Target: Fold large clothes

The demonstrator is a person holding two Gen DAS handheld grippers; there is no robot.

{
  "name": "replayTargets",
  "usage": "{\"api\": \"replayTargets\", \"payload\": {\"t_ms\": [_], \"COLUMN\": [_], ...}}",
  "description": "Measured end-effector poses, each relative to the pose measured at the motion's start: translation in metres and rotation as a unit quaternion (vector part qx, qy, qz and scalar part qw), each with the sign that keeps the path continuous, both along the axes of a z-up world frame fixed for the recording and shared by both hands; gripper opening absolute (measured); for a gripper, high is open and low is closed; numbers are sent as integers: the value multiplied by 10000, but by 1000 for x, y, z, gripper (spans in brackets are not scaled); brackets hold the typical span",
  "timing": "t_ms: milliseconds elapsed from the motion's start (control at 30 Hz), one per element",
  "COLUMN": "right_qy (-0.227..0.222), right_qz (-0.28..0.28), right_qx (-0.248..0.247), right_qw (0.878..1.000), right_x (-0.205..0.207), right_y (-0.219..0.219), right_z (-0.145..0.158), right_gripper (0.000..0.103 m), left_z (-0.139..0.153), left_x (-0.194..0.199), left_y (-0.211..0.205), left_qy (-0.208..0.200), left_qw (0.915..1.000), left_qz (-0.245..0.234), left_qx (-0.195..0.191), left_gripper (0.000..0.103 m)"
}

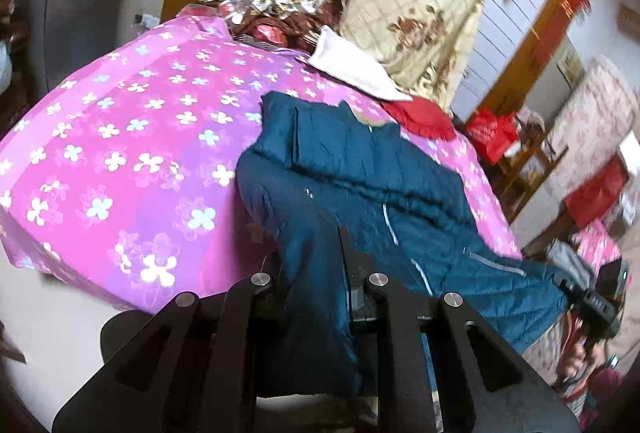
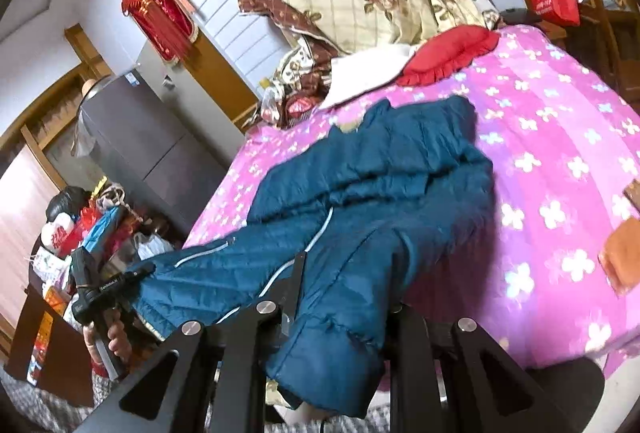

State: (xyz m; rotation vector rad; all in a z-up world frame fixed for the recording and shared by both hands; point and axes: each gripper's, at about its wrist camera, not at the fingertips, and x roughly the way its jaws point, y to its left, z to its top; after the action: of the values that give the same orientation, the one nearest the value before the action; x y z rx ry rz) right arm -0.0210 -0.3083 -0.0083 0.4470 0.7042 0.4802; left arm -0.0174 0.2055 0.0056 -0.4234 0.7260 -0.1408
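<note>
A dark teal padded jacket [image 1: 360,169] lies spread on a bed with a pink flowered cover [image 1: 120,137], its near edge lifted off the bed. In the left wrist view my left gripper [image 1: 320,257] is shut on one bottom corner of the jacket, and the fabric drapes over one finger. My right gripper [image 1: 588,297] shows at the right edge, holding the other corner. In the right wrist view the right gripper [image 2: 344,277] is shut on the jacket [image 2: 380,173], with cloth hanging between its fingers. The left gripper [image 2: 116,285] shows at the left, in a hand, clamped on the hem.
A cream flowered quilt [image 1: 416,1] is piled at the head of the bed, with a white cloth [image 1: 352,69] and a red cushion [image 1: 420,117] in front of it. A grey fridge [image 2: 136,137] and a cluttered table [image 2: 80,241] stand beside the bed. Red bags [image 1: 492,133] sit on wooden furniture.
</note>
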Motion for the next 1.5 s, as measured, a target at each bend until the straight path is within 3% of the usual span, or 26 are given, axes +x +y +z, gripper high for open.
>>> {"api": "replayTargets", "payload": {"t_ms": [167,400,667,800,1100,1167,1233,1333,1400,1467,1500], "right_qy": [-148,-278,-138,101,1148,1459,1731,1624,1458,1301,1196], "right_qz": [-254,-711,-1151,-1366,-1724,-1749,-1772,-1677,-1547,-1463,-1418], "right_qx": [-85,-368,-732,-1089,-1193,-1078,-664,-166,9,168,205], "right_qw": [9995,9964,9905,9846,9710,9677,9665,9722,9771,9805,9824], "right_x": [37,117,233,300,434,453,463,457,449,442,437], "right_y": [4,7,18,22,16,14,4,-8,-12,-11,-11], "right_z": [21,47,59,42,-47,-69,-88,-90,-84,-73,-65], "right_gripper": [17,17,17,17,17,18,18,24,35,52,54], "left_z": [21,51,38,17,-64,-83,-98,-95,-86,-77,-72], "left_x": [34,125,263,333,448,461,467,463,456,448,443], "left_y": [-10,-25,-27,-30,-44,-43,-42,-35,-27,-21,-19], "left_qy": [-136,-404,119,415,1137,1325,1481,1365,1277,1165,1101], "left_qw": [9993,9942,9879,9832,9677,9647,9632,9706,9776,9836,9862], "left_qz": [173,597,1085,1198,1320,1399,1414,1336,1207,1122,1068], "left_qx": [309,800,1099,1316,1823,1797,1742,1466,1160,797,626], "left_gripper": [14,14,14,14,16,17,18,19,21,30,34]}}
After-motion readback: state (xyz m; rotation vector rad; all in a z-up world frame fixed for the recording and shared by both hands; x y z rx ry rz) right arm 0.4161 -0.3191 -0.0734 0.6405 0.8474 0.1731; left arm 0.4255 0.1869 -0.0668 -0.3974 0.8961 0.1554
